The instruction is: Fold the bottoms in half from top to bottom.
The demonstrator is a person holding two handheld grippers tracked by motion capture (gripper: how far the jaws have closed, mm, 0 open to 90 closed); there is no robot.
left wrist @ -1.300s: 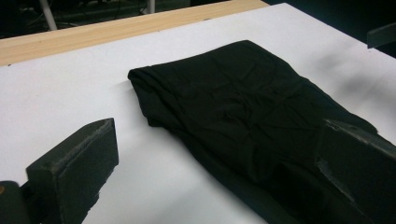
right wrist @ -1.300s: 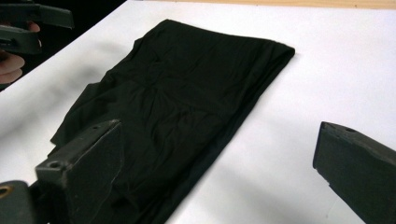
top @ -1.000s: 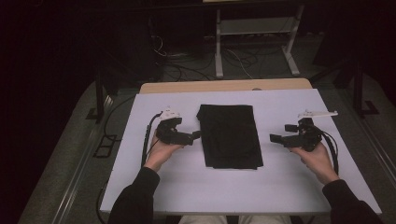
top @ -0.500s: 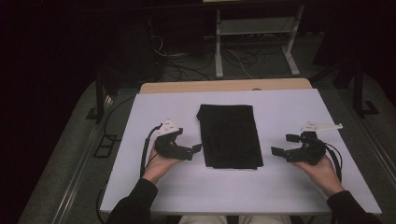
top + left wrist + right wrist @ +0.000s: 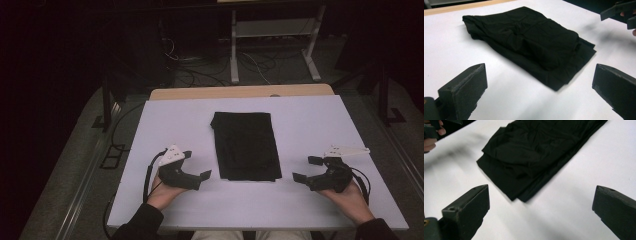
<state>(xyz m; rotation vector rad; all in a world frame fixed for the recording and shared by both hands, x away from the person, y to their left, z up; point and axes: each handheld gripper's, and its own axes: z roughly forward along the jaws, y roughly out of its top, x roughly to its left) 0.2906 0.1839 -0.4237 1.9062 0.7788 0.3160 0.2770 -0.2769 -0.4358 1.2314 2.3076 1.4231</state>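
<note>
- In the left gripper view, both jaws of the left hand-held gripper [image 5: 536,92] are cut off by the bottom edge, and the right one by the right edge too.
- The right hand-held gripper [image 5: 621,13] sits at that view's top right corner, cropped by the frame; a fingertip beside it is barely seen.
- In the right gripper view, the black cloth [image 5: 536,155] runs off the top edge, so its far end is hidden.
- The folds inside the cloth are too dark to count.
- In the high view, the person's sleeves leave the bottom edge, and the floor behind the bench [image 5: 300,125] is lost in darkness.
</note>
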